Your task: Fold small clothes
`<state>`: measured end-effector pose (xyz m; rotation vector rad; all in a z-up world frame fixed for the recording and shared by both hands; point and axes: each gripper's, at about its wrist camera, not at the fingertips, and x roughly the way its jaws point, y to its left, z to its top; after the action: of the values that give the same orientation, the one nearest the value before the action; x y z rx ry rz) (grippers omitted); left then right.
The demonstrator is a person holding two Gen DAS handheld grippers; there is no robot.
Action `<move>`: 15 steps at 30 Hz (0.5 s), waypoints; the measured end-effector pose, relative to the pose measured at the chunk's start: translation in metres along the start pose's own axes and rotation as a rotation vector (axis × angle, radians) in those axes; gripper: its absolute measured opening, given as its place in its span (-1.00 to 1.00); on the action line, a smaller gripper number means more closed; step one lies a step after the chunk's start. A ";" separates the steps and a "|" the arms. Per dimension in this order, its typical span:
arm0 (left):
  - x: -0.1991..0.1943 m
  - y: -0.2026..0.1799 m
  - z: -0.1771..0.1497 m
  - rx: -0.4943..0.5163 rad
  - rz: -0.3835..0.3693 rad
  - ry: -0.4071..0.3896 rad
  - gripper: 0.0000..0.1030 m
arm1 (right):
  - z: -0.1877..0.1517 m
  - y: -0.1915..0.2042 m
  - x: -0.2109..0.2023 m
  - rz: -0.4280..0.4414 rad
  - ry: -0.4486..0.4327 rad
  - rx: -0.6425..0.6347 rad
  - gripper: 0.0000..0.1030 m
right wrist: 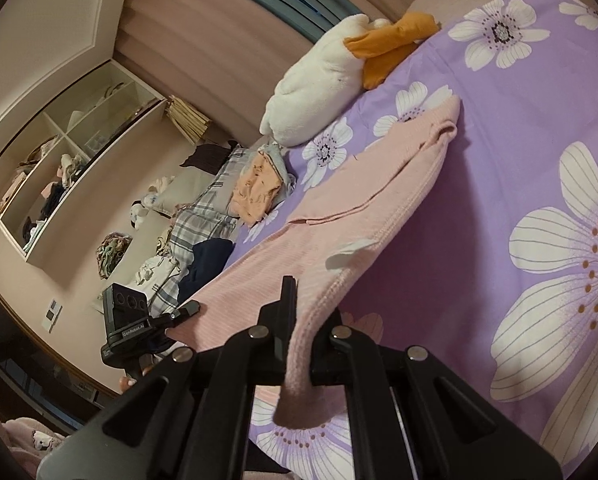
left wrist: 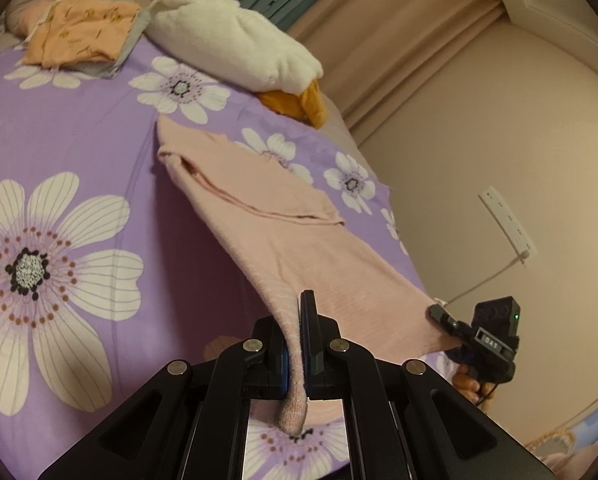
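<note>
Bed [left wrist: 79, 128], covered by a purple sheet printed with large white flowers, bearing all items below. Pink garment [left wrist: 283, 240], ribbed knit, the largest loose item: its far end lies on the sheet near the middle of the bed, while its near edge is raised off the sheet and stretched between the two claws, one corner in each; a shadow falls on the sheet beneath the lifted part. White plush toy [left wrist: 235, 36] with orange parts, lying at the far edge of the bed beyond the garment, apart from it. Folded orange cloth [left wrist: 79, 32] with small printed marks, resting on a grey piece at the far corner of the bed, well apart from the pink garment. Left claw [left wrist: 299, 344], black, clenched on the garment's near left corner, the fabric pinched between its pads and a short tail of knit hanging below them. Right claw [right wrist: 303, 320], black, likewise clenched on the near right corner, a rolled hem draped over and down between its fingers. Writing: the body of the right claw, seen from the left wrist, carries a small plate reading "DAS" beside a green light; the body of the left claw, seen from the right wrist, carries a label reading "GenRobot.AI". White wall socket strip [left wrist: 507, 224] with a cord, on the wall beside the bed.
</note>
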<state>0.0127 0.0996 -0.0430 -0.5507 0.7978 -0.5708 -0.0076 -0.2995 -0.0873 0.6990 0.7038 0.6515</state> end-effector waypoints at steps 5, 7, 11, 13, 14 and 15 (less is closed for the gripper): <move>-0.009 -0.009 -0.002 0.012 -0.008 -0.015 -0.96 | 0.003 0.009 -0.013 0.011 -0.009 -0.024 -0.92; -0.013 -0.012 -0.004 0.019 -0.009 -0.020 -0.96 | 0.003 0.016 -0.019 0.018 -0.012 -0.041 -0.92; -0.024 -0.022 -0.006 0.032 -0.011 -0.030 -0.96 | 0.000 0.028 -0.032 0.029 -0.020 -0.077 -0.92; -0.030 -0.026 -0.007 0.040 -0.013 -0.036 -0.96 | -0.001 0.035 -0.038 0.035 -0.026 -0.095 -0.92; -0.033 -0.028 -0.008 0.042 -0.013 -0.038 -0.96 | 0.000 0.037 -0.041 0.039 -0.029 -0.104 -0.92; -0.037 -0.030 -0.009 0.045 -0.012 -0.042 -0.96 | 0.000 0.039 -0.043 0.043 -0.032 -0.111 -0.91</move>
<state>-0.0230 0.0998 -0.0106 -0.5252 0.7404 -0.5851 -0.0446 -0.3073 -0.0428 0.6225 0.6198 0.7113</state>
